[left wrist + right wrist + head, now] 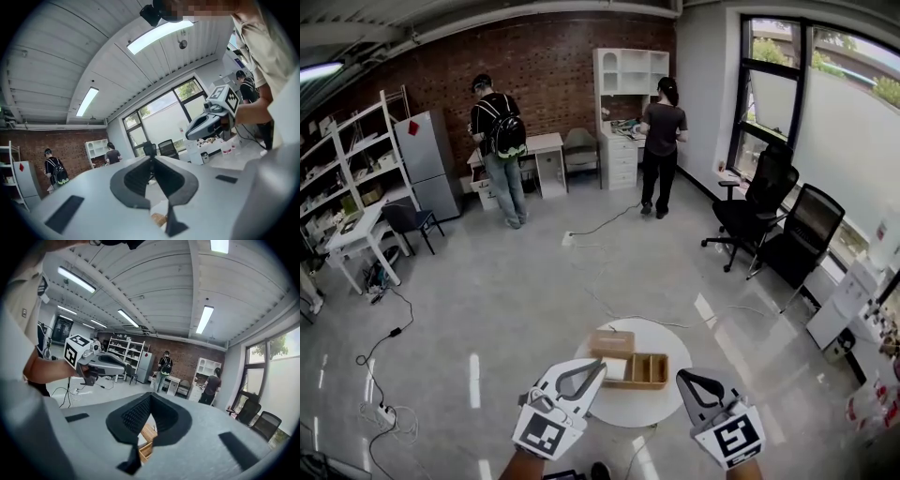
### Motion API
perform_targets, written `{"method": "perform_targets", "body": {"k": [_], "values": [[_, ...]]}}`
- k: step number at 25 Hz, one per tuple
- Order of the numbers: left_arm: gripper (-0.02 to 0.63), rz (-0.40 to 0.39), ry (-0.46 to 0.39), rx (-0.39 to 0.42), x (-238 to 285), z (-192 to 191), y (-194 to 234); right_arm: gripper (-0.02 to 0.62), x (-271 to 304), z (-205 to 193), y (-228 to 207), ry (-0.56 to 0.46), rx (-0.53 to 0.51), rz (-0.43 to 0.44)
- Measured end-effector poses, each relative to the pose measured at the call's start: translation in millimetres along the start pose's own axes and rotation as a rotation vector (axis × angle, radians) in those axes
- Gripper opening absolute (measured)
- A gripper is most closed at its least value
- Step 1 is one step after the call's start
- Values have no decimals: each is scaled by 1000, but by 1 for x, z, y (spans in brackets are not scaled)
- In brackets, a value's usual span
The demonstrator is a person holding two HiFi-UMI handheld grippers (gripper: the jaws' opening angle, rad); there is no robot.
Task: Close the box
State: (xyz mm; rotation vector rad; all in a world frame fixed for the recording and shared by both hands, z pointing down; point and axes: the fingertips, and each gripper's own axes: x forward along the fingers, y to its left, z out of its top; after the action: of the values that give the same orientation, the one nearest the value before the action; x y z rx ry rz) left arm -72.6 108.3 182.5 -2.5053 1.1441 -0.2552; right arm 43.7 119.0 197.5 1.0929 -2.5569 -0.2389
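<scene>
An open wooden box (639, 369) with compartments sits on a small round white table (670, 398). Its lid (612, 341) stands open at the far left side. My left gripper (601, 365) hovers just left of the box with its jaws together and nothing between them. My right gripper (682, 376) hangs just right of the box, its jaws also together and empty. Below the jaws, a sliver of the box (159, 219) shows in the left gripper view. The box (146, 442) is seen the same way in the right gripper view.
Two people stand at desks by the far brick wall (544, 66). Black office chairs (769, 220) stand by the right window. Cables and a power strip (382, 412) lie on the floor at left. Shelves (347, 169) line the left wall.
</scene>
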Motion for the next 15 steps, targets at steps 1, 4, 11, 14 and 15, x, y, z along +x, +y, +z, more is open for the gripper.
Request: {"method": "perform_targets", "body": {"k": [1,4,11,14,15], "values": [[25,-4,-5,-5,0,-4,8,-8,9,3,1,2,0,-5],[25,-10,-16,-21,0,-17,31,-8,29,12,1,-1,-2,-21],[25,-23,18,-71,9,-54,58,-8,63,11,-5,17,9,-36],[25,-24,42,-83,15,-70,66,-8,77,4,-13,23,18,-36],[25,-24,49,-86,17,-76,68,-8,82,1,-16,25,21,-34]]}}
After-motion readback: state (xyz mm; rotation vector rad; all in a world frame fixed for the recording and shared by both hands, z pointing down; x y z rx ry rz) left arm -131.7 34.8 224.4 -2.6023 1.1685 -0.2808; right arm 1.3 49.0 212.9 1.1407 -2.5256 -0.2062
